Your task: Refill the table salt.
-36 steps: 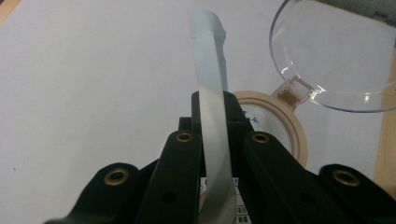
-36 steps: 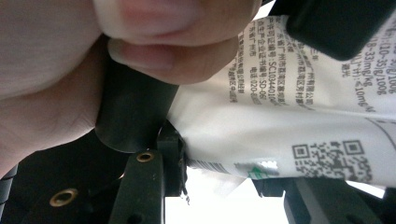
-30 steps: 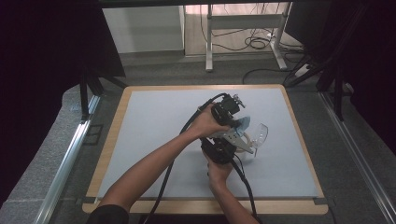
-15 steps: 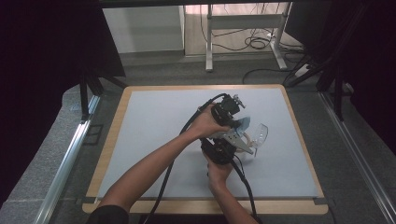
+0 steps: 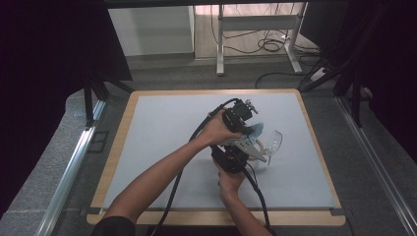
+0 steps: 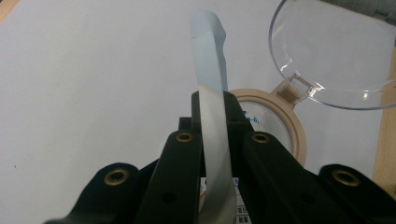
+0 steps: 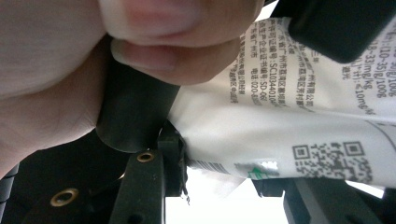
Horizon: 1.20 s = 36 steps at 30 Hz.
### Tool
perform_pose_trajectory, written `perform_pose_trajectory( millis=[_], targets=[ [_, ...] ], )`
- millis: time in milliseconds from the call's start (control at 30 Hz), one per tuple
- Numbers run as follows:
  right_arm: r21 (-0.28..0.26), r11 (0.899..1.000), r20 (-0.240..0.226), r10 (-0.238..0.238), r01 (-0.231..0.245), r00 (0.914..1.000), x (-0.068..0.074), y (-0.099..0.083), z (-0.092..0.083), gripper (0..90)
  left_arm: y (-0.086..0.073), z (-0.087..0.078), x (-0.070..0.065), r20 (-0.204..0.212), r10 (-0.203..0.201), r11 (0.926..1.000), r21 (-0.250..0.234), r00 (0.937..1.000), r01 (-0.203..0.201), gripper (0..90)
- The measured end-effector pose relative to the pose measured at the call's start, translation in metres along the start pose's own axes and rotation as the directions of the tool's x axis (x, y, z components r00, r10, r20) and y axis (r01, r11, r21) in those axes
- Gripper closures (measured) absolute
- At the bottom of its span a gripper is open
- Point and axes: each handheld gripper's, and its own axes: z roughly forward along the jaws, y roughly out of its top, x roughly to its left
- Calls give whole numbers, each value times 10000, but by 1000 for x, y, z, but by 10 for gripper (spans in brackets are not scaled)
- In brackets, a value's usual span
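The canister [image 6: 273,123], tan-rimmed with its clear hinged lid [image 6: 336,56] flipped open to the far right, sits mid-surface [image 5: 162,128], just beyond my left claw [image 6: 212,100], whose jaws are clamped on a pale blue foil seal strip [image 6: 210,60] curling upward. My right claw [image 7: 219,175] is closed around the canister's white printed label [image 7: 299,112]. I can't make out any contents inside.
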Motion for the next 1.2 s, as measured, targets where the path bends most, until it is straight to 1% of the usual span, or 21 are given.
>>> perform_pose_trajectory(
  millis=[300,633,1033,1200],
  targets=[
    [12,10000,9,-60,60,10000,0,0,0,622,0,0,0,8,16,10000,4,10000,-16,876],
    [-94,9999,37,129,-129,9999,1,-1,2,624,1,0,2,-30,15,10000,76,10000,-15,876],
    [-136,9998,48,110,-109,9999,1,0,3,624,2,-1,2,-51,63,9999,127,10000,-62,875],
    [-256,9993,33,265,-264,9996,1,0,3,625,3,-1,1,-64,113,9998,171,9999,-112,875]
  ],
)
